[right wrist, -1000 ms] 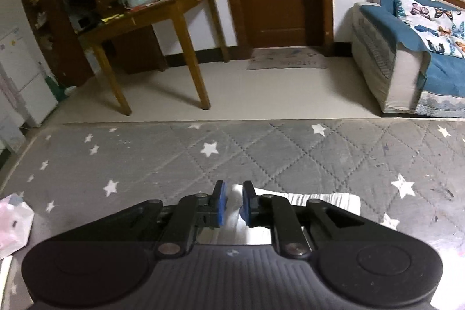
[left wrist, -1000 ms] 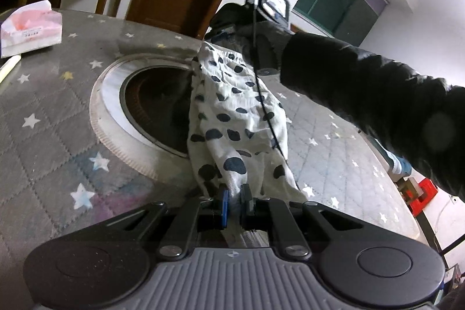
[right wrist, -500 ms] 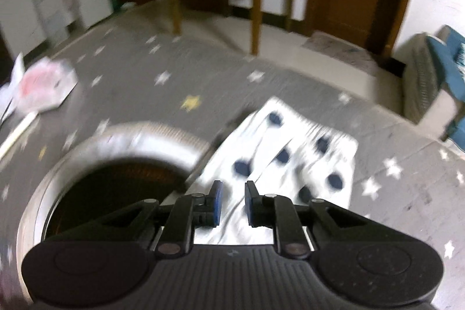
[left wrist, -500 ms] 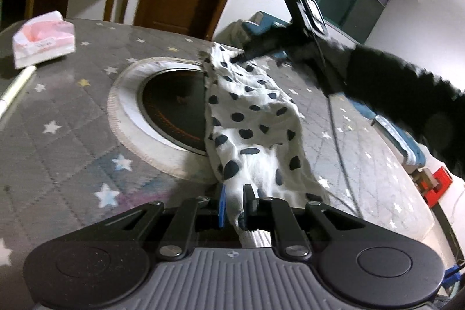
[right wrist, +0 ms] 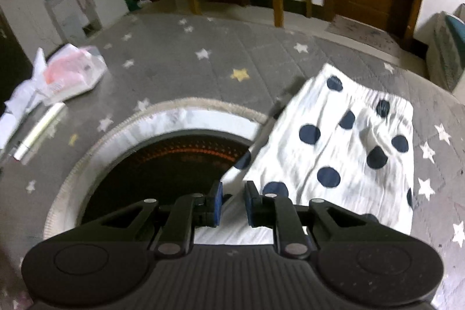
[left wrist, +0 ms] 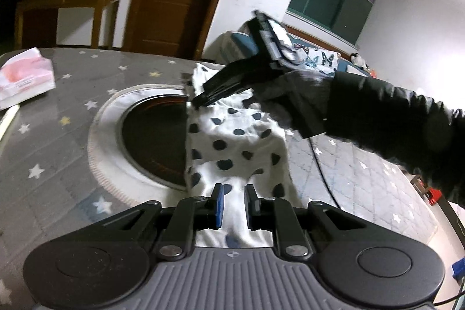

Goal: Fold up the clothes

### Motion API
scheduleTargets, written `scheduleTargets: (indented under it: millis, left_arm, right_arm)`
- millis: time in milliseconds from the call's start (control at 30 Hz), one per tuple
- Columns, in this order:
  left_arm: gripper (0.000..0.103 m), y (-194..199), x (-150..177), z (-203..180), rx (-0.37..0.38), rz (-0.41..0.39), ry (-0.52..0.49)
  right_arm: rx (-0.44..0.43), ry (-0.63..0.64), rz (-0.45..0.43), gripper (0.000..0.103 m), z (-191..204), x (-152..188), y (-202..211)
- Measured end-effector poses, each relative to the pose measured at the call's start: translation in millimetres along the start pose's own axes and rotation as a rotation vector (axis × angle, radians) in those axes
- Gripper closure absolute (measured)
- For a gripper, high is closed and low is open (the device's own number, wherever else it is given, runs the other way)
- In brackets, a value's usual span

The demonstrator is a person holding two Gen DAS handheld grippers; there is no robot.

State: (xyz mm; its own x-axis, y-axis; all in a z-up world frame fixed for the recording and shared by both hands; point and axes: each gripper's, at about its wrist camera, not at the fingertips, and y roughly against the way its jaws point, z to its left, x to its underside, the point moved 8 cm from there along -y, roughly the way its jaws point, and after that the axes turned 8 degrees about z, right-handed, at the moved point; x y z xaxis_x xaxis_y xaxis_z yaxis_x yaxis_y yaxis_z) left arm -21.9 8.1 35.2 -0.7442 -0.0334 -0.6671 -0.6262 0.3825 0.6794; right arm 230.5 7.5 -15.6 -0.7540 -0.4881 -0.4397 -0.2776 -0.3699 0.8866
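Left wrist view shows the polka-dot garment (left wrist: 238,147) lying in a long strip up the middle of the frame, on the grey star-patterned worktop (left wrist: 52,153), its left edge hanging over the round opening (left wrist: 154,144) cut into that cover. It looks folded lengthwise already, narrow and doubled, so I judge the task to be partway through: the long fold is made, and the cross folds that would bring it down to a compact packet are not yet done.

At the bottom centre the left gripper (left wrist: 232,204) has the near end of the cloth running between its jaws, which are opening; a sliver of gap shows on either side of the fabric, so the pads no longer seem to press on it. In the upper middle of the same frame the right gripper (left wrist: 199,100), carried by a dark sleeve (left wrist: 386,118), reaches down to the cloth's left edge near its far end.

Right wrist view (a little smeared) has the garment filling the right half of the frame, its striped band at the upper right. White cloth lies under and between the right gripper's jaws at bottom centre; they stand nearly together, but whether they pinch the fabric I cannot tell. A tissue pack (right wrist: 72,71) sits at the left, well apart.
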Motion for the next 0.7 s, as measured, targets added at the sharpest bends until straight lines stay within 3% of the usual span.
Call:
scheduleTargets:
  millis: [133, 333, 600, 700]
  left_arm:
    - [0.086, -5.1, -3.5, -3.6, 0.01, 0.005, -0.011]
    - [0.086, -16.5, -7.5, -5.4, 0.017, 0.015, -0.012]
    - [0.082, -23.6, -7.6, -3.6, 0.008, 0.03, -0.003]
    - [0.081, -25.4, -9.3, -6.5, 0.015, 0.028, -0.005]
  right_arm:
    - [0.0, -0.013, -0.022, 0.101, -0.4, -2.2, -2.9]
    - [-0.066, -0.059, -0.094, 0.103, 1.9, -13.9, 4.3]
    - [-0.048, -0.049, -0.059, 0.087, 2.8, -6.2, 13.0]
    - [-0.031, -0.059, -0.03, 0.087, 1.6, 2.2, 6.1]
